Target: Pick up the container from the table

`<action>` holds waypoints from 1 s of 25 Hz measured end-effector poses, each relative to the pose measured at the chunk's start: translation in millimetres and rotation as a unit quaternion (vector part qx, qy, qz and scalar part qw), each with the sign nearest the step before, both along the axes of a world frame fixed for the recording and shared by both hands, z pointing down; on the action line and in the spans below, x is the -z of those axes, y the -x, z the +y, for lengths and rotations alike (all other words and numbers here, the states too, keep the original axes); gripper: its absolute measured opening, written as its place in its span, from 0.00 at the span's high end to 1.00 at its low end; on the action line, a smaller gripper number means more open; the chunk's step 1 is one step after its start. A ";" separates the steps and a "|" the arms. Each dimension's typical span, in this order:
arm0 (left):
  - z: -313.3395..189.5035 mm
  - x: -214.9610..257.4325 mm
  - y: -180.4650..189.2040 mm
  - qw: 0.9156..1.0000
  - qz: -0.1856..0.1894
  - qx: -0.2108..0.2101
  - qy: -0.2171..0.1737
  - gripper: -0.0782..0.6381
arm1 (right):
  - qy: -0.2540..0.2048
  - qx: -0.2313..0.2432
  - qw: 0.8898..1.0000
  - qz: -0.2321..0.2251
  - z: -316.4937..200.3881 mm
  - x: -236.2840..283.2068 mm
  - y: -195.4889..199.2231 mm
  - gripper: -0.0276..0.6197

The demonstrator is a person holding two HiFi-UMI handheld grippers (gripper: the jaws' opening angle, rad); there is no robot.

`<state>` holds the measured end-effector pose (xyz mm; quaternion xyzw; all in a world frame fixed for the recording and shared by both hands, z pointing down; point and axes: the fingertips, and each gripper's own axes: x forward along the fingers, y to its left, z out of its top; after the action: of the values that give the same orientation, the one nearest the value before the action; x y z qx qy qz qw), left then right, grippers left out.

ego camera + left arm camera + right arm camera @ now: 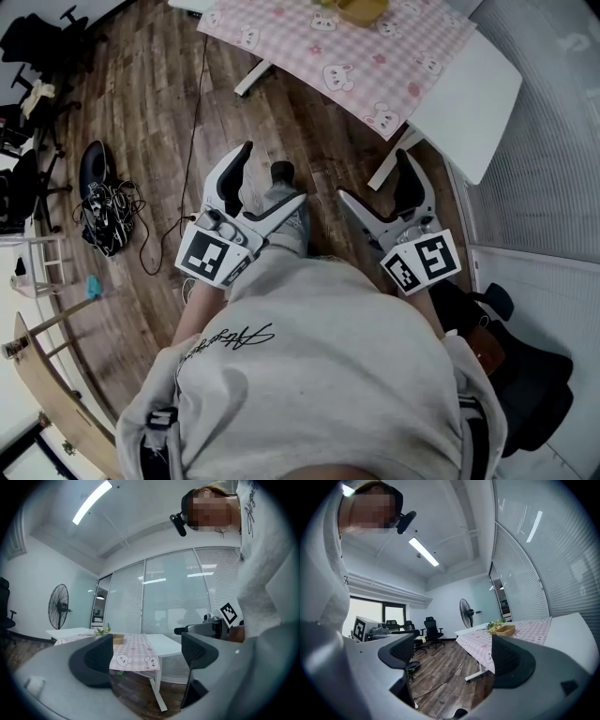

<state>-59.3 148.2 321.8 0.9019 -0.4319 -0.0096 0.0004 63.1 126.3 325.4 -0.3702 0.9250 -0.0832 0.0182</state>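
Wood-floored office, pink-clothed counter (319,42) ahead: the container (506,630) sits on the counter's far part. Left gripper (267,183) and right gripper (380,183) hang well short of the counter, fingers released and empty. The approach seems the step in hand, calling for a forward reach.

The left gripper (272,178) and the right gripper (375,178) are held side by side, low before the body, and are pointed forward. On each one the jaws are spread wide apart and nothing is gripped between them.
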 end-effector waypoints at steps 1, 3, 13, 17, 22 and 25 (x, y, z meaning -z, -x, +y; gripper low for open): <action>-1.8 0.0 -0.1 1.000 0.001 -0.002 -0.003 0.28 | -0.003 -0.003 1.000 0.000 -1.1 0.3 -0.8 0.18; -4.1 2.6 -0.9 1.000 0.002 -0.007 -0.011 0.28 | -0.010 -0.011 1.000 -0.001 -2.3 2.4 -3.2 0.18; -69.0 -5.4 7.4 1.000 -0.003 -0.021 -0.010 0.28 | -0.011 -0.031 0.999 -0.007 -65.9 -2.2 4.5 0.18; -97.6 -2.0 15.5 1.000 -0.006 -0.026 -0.017 0.28 | -0.014 -0.031 0.999 -0.007 -93.3 -1.2 14.4 0.18; -133.8 3.3 23.3 0.999 -0.010 -0.032 -0.024 0.28 | -0.018 -0.040 0.999 -0.005 -128.7 4.0 20.6 0.18; -155.5 4.0 23.9 0.999 -0.011 -0.042 -0.024 0.27 | -0.016 -0.046 0.999 -0.004 -148.4 3.9 22.5 0.18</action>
<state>-83.2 -7.4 317.8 0.9189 -0.3937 -0.0095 -0.0255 40.6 -22.1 321.6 -0.4114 0.9083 -0.0691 0.0311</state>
